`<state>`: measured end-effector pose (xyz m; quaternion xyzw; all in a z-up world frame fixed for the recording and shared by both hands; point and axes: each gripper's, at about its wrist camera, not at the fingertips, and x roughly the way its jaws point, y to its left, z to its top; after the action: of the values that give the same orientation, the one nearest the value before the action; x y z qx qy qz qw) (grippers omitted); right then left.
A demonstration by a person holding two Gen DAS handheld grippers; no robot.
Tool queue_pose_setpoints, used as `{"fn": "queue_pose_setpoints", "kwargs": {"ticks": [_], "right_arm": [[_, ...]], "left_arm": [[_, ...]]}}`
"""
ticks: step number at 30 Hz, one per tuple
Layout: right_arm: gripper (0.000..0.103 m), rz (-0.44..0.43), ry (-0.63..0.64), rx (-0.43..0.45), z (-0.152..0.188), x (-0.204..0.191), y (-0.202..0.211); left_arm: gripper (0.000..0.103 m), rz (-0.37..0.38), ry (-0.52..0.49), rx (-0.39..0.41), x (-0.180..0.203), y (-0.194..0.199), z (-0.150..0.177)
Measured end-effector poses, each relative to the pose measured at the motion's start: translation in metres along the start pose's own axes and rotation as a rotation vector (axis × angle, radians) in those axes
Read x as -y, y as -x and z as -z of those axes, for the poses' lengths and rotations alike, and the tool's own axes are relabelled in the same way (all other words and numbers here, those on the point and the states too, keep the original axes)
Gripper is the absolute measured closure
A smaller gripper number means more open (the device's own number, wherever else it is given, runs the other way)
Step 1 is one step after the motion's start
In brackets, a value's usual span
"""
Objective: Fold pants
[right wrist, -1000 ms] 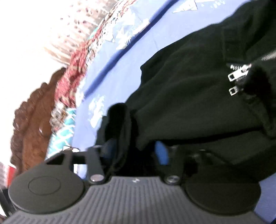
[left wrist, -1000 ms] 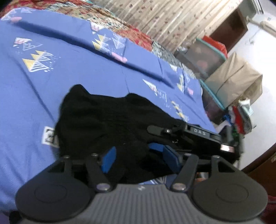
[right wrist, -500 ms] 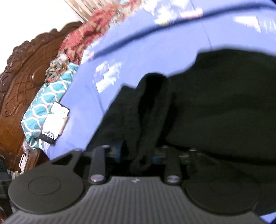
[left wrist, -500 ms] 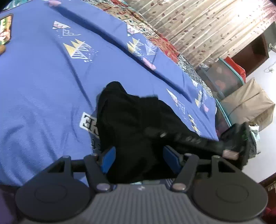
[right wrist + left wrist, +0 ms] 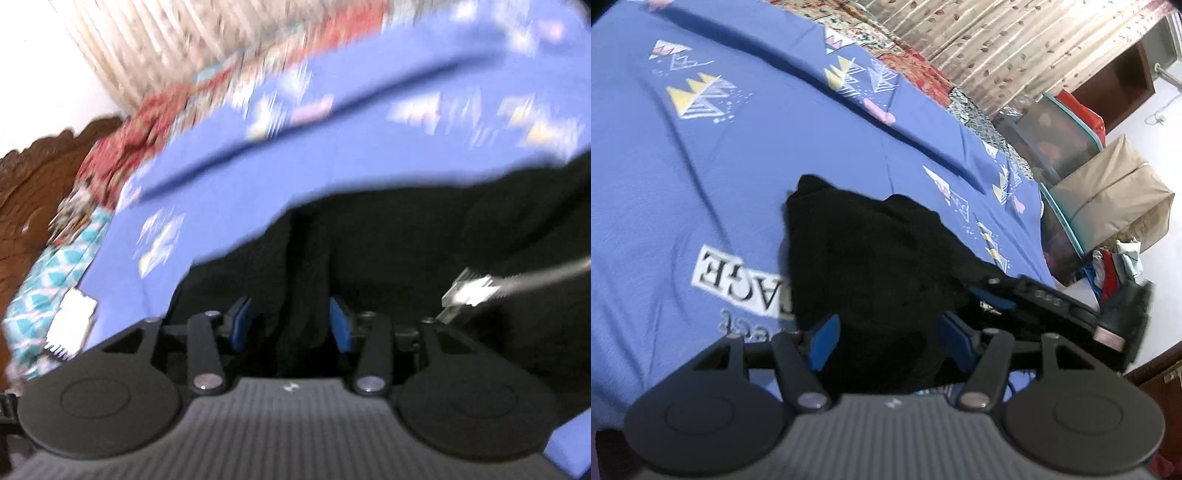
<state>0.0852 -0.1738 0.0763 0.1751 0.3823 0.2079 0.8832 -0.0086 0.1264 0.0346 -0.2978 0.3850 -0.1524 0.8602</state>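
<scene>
The black pants [image 5: 871, 254] lie bunched on the blue bedsheet [image 5: 701, 155]. My left gripper [image 5: 890, 343] has a thick fold of the black fabric between its blue pads [image 5: 823, 341]. In the right wrist view the pants [image 5: 406, 236] fill the lower right, with a silver zipper pull [image 5: 469, 293] showing. My right gripper [image 5: 291, 325] has a vertical fold of black fabric between its blue pads [image 5: 341, 328]. The other gripper [image 5: 1052, 302] shows at the right of the left wrist view, close to mine.
A printed white label [image 5: 738, 277] is on the sheet left of the pants. Storage boxes and a brown bag [image 5: 1108, 199] stand past the bed's right edge. A carved wooden headboard [image 5: 40, 177] and a teal patterned cloth [image 5: 55, 273] are at the left.
Both grippers have moved with the pants. The left view now shows more sheet and the printed label. The right view swung fast and is blurred; the zipper has come back into view.
</scene>
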Motion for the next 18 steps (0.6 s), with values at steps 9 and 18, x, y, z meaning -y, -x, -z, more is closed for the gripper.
{"fn": "queue_pose_setpoints", "kwargs": {"ticks": [9,18], "right_arm": [[0.073,-0.111,0.05,0.008,0.01,-0.008,0.005],[0.073,-0.077,-0.031,-0.161,0.024,0.012,-0.03]], "left_arm": [[0.073,0.015,-0.054,-0.051,0.022,-0.037,-0.009],[0.097,-0.013,0.117,-0.176,-0.023,-0.063,0.012]]}}
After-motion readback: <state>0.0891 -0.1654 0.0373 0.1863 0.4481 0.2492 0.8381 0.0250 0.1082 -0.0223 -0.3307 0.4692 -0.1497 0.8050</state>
